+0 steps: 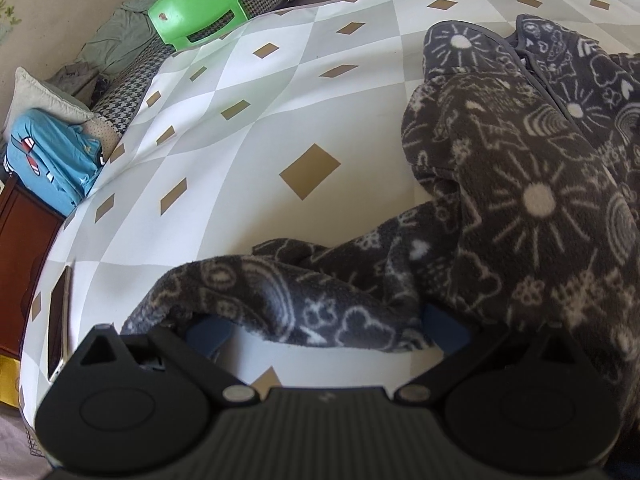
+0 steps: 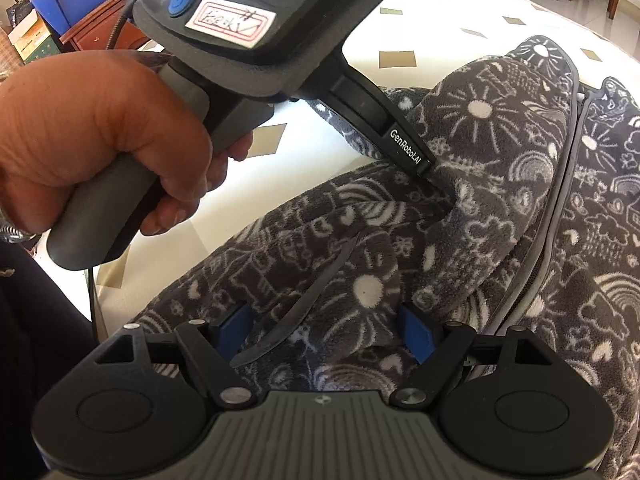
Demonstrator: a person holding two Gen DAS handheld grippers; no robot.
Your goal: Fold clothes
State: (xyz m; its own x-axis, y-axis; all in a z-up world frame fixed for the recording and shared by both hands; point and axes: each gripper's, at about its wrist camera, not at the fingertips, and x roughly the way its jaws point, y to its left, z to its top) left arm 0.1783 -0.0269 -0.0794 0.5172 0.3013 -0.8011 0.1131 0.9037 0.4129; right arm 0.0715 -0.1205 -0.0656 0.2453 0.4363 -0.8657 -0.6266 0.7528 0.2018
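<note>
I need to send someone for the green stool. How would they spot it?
Start at the checked table cover holding the dark patterned fleece garment. Follow it to its far corner: the green plastic stool stands there, its bright colour distinct from the houndstooth cushions beside it.

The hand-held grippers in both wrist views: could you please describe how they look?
Each hand-held gripper has a ribbed grey base, black rounded linkage arms with silver pivots, and blue finger pads. The left hand-held gripper shows a grey pistol handle, blue round button, red-bordered white handwritten label, white "GenRobot.AI" lettering and a thin black cable. The right hand-held gripper matches.
</note>
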